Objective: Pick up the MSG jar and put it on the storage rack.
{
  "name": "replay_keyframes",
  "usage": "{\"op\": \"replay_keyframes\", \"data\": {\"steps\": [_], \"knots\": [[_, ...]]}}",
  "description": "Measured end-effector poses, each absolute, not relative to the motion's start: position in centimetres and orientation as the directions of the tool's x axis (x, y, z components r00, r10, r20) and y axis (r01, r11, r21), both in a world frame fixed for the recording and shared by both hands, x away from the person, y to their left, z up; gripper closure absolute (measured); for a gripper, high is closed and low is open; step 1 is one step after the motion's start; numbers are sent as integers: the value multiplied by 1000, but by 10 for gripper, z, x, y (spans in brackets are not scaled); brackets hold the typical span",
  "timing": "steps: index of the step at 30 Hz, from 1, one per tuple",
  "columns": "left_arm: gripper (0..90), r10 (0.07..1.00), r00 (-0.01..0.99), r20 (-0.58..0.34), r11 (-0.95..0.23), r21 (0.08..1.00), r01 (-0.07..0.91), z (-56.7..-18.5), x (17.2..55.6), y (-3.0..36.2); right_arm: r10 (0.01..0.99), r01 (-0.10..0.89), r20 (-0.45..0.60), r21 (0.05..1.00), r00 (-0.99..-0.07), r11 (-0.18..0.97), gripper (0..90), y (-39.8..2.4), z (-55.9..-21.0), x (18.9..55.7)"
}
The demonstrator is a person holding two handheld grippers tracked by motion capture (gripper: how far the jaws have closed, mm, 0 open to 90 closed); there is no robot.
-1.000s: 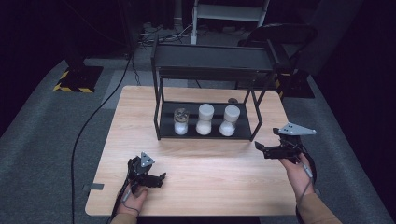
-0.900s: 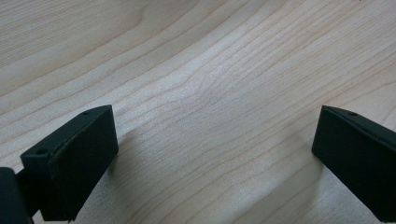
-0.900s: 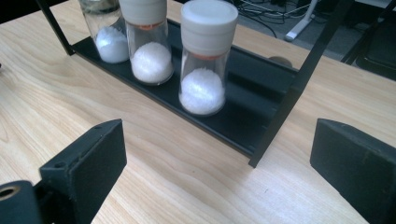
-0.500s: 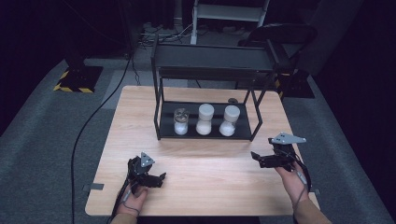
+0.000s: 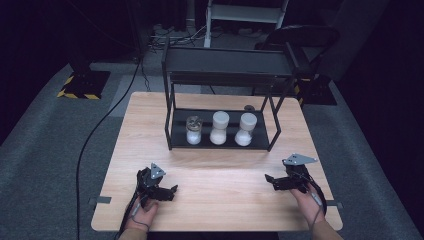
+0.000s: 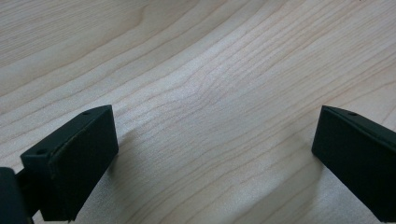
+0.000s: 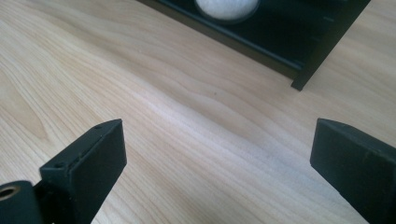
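Three white-filled glass jars (image 5: 219, 128) stood far of both wide-open tools, on the black metal rack (image 5: 220, 142).
Right tool (image 5: 274, 182) sat nearer the rack than left tool (image 5: 170, 192), both low over the bench (image 5: 225, 200).

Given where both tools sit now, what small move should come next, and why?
Probably advance the right tool toward the rightmost jar on the rack's lower shelf. Its jaws stand open with nothing between them, and that jar is the nearest one.

Nothing readable anywhere here, no labels, brands or numbers on the jars (image 5: 218, 127) or rack (image 5: 220, 65).
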State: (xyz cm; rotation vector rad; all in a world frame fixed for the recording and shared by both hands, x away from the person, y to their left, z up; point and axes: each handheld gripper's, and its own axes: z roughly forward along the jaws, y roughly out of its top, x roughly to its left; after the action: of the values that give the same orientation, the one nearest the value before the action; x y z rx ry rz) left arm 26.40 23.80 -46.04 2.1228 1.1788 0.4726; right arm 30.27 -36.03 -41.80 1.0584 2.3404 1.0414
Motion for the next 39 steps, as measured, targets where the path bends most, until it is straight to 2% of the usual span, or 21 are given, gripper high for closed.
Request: {"op": "replay_keyframes", "data": {"steps": [15,39], "knots": [[0,849,529,-3,-379,694,612,-460,264,238,753,502,-43,720,-657,479,32,-360,-434,301],[0,848,530,-2,-380,694,612,-460,264,238,756,545,-11,686,-655,482,32,-364,-452,301]]}}
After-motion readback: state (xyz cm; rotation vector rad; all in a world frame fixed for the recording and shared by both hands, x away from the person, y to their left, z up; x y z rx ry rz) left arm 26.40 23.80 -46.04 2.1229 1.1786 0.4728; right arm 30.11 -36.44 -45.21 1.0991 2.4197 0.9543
